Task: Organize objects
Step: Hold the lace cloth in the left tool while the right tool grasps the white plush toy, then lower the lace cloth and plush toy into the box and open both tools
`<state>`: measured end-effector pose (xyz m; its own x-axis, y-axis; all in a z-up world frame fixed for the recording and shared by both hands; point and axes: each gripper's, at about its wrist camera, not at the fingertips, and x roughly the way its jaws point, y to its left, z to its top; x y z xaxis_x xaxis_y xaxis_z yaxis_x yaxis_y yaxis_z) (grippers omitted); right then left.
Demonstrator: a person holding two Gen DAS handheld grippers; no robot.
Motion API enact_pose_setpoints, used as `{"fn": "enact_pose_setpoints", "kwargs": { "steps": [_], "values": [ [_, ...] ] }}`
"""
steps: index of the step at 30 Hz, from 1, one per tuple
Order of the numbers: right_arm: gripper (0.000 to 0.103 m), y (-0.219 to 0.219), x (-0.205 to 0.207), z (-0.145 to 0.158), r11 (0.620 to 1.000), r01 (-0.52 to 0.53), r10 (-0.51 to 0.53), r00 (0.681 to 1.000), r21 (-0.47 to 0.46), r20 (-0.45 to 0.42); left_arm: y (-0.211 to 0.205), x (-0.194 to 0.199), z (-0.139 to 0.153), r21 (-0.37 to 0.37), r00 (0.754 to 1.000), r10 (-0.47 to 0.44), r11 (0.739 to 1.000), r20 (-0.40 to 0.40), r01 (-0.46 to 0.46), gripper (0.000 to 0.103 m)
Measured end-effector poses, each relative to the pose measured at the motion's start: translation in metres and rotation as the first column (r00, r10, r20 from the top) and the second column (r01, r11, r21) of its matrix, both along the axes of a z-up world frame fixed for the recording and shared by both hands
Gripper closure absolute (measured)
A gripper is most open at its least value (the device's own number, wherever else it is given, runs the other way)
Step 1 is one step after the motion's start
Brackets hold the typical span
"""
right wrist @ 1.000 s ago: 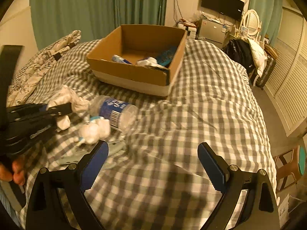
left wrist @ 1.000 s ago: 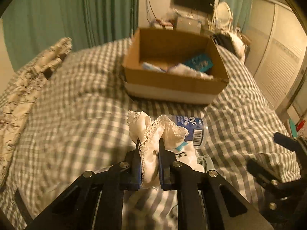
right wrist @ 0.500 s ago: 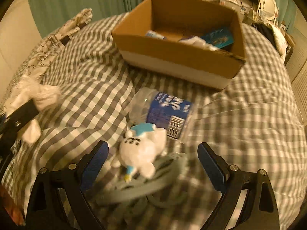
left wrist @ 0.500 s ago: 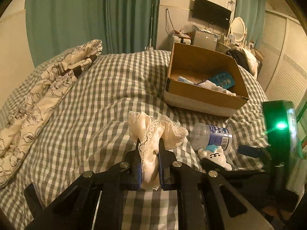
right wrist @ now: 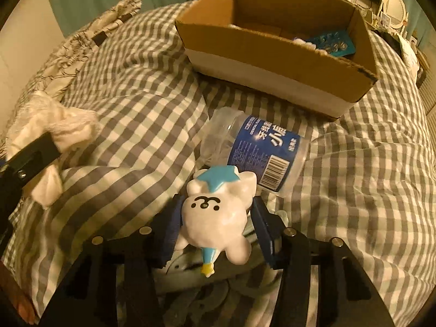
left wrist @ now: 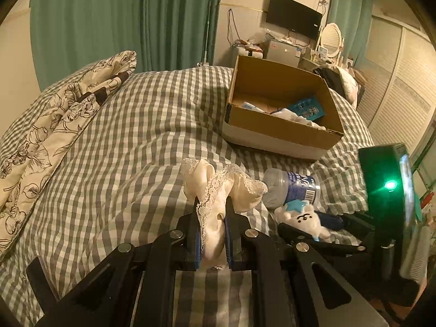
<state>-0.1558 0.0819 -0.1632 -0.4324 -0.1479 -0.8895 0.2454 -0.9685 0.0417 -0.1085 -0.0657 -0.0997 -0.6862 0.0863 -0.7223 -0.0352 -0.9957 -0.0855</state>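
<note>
Two tools: left pinches lace cloth, right brackets plush; cardboard box holds packets.

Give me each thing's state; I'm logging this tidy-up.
Lace cloth: pinched in the left gripper.
Plush toy: between the right gripper's fingers; grip unclear.
Bottle: lying on its side on the bed.
Cardboard box: open, partly filled.
</note>
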Motion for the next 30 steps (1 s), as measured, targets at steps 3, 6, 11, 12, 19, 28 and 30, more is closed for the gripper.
{"fn": "enact_pose_setpoints", "kwargs": {
  "steps": [3, 6, 11, 12, 19, 28, 30],
  "values": [
    [0.054, 0.005, 0.010, 0.013, 1.000, -0.005, 0.005, 0.999, 0.000, -0.038, 0.004, 0.006, 0.004, -0.005, 1.000, -0.003, 1.000, -0.001, 0.003, 0.090],
    [0.054, 0.010, 0.021, 0.030, 1.000, -0.006, 0.007, 0.996, 0.005, -0.090, 0.009, 0.012, 0.011, -0.004, 1.000, -0.009, 1.000, -0.009, 0.009, 0.090],
    [0.054, 0.018, 0.036, 0.055, 1.000, -0.007, 0.005, 0.989, -0.011, -0.148, 0.020, 0.024, 0.025, 0.001, 0.999, -0.029, 1.000, -0.029, 0.029, 0.090],
    [0.054, 0.020, 0.038, 0.060, 1.000, -0.007, 0.005, 0.987, -0.012, -0.158, 0.022, 0.026, 0.028, 0.001, 0.999, -0.033, 0.999, -0.031, 0.033, 0.090],
    [0.054, 0.040, 0.065, 0.103, 0.999, -0.007, -0.002, 0.965, -0.036, -0.261, 0.040, 0.036, 0.046, 0.025, 0.996, -0.067, 0.997, -0.050, 0.068, 0.090],
    [0.054, 0.068, 0.080, 0.161, 0.999, -0.008, -0.009, 0.915, -0.042, -0.402, 0.059, 0.023, 0.084, 0.035, 0.988, -0.097, 0.994, -0.118, 0.102, 0.090],
    [0.054, 0.074, 0.078, 0.174, 0.999, -0.009, -0.011, 0.903, -0.044, -0.429, 0.064, 0.014, 0.095, 0.029, 0.985, -0.106, 0.993, -0.139, 0.111, 0.090]
  ]
}}
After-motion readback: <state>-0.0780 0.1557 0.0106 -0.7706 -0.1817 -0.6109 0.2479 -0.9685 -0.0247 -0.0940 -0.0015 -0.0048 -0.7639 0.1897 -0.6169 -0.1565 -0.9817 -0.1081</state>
